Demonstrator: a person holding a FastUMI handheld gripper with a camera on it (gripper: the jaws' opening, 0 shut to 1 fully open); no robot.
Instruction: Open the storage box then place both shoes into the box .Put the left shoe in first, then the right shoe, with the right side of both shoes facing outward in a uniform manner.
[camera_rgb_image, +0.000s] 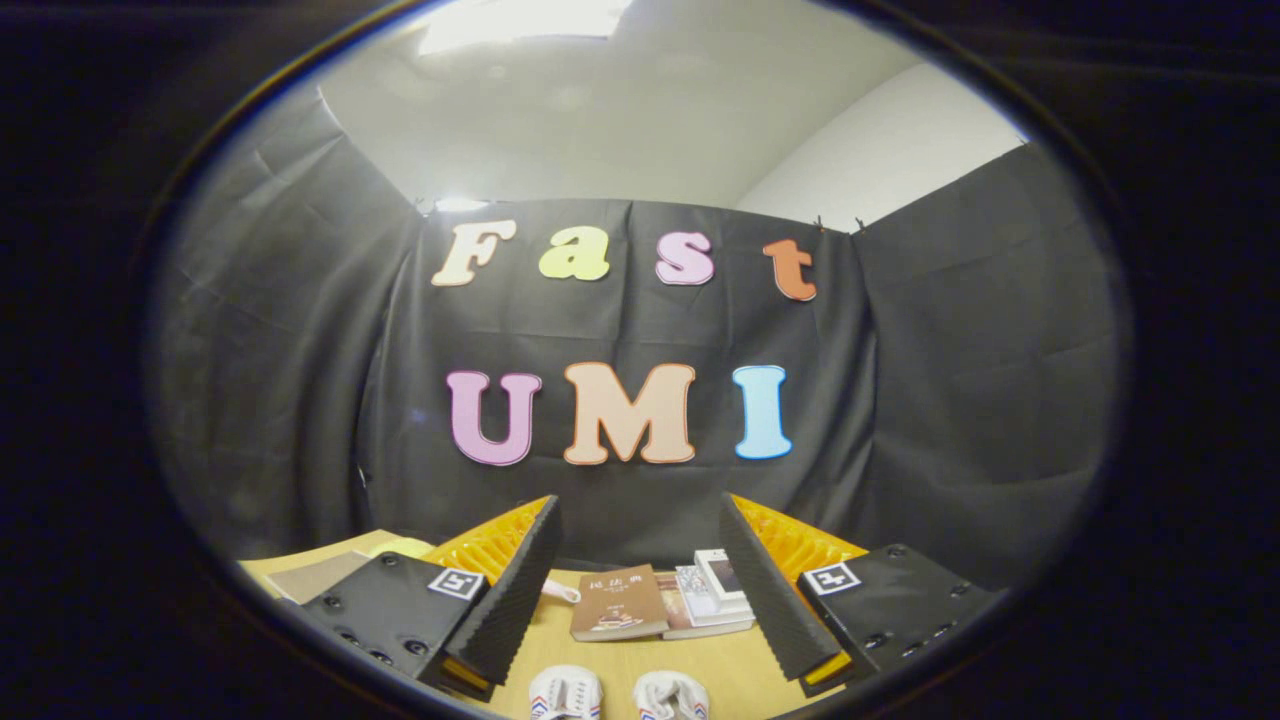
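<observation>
Hovering above the tabletop (720, 670), the tongs (640, 585) are held wide apart with nothing between them.

Two white shoes (618, 695) are seen side by side on the tabletop, just below and between the fingers, toes pointed toward the camera. Beyond the fingers, a brown book (618, 603) and a small stack of white boxes (718, 590) are laid near the booth wall. No storage box can be made out, so the opening step is judged not yet begun. Since left and right shoe cannot be told apart from so little of them, the wrong one could be picked first; a reach made blind toward an unseen box could also knock the book.
</observation>
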